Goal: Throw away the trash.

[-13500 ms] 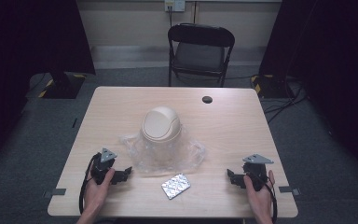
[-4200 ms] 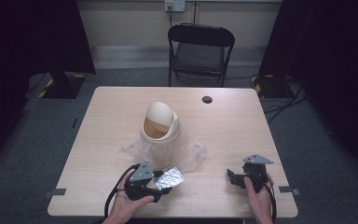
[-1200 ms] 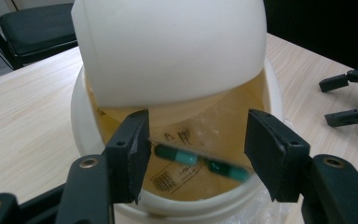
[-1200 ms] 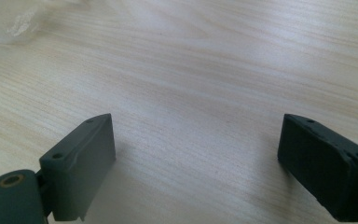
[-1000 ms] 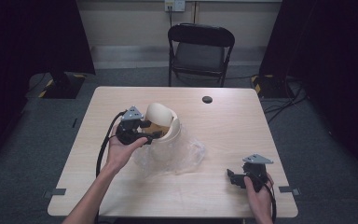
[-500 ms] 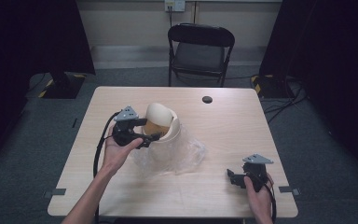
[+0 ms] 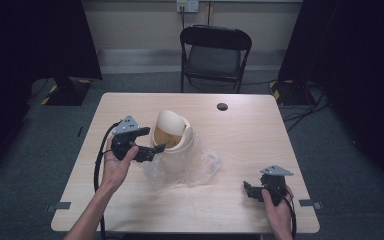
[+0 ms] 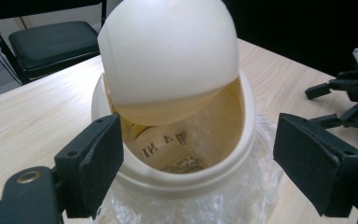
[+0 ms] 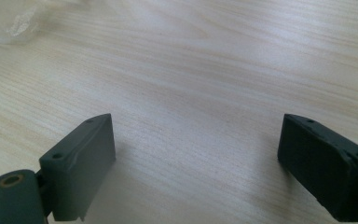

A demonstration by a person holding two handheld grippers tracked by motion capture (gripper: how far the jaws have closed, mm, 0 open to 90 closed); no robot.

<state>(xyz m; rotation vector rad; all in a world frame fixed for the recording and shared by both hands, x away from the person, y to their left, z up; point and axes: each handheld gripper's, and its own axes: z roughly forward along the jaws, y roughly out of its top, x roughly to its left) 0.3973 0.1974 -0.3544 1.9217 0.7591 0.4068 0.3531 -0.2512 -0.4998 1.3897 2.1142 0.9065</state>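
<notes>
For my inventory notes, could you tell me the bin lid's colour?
Cream-white bin lid, clearest in the left gripper view.

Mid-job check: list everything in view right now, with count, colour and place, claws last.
Table: one, light wood, centre.
Bin: one, cream, domed swing lid tipped open, table centre-left, something printed inside.
Plastic bag: one, clear, crumpled around the bin's base.
Small round object: one, black, far side of table.
Folding chair: one, black, beyond the table.
Left claw: one, black, open, at the bin's opening.
Right claw: one, black, open, low over the table's near right.
</notes>
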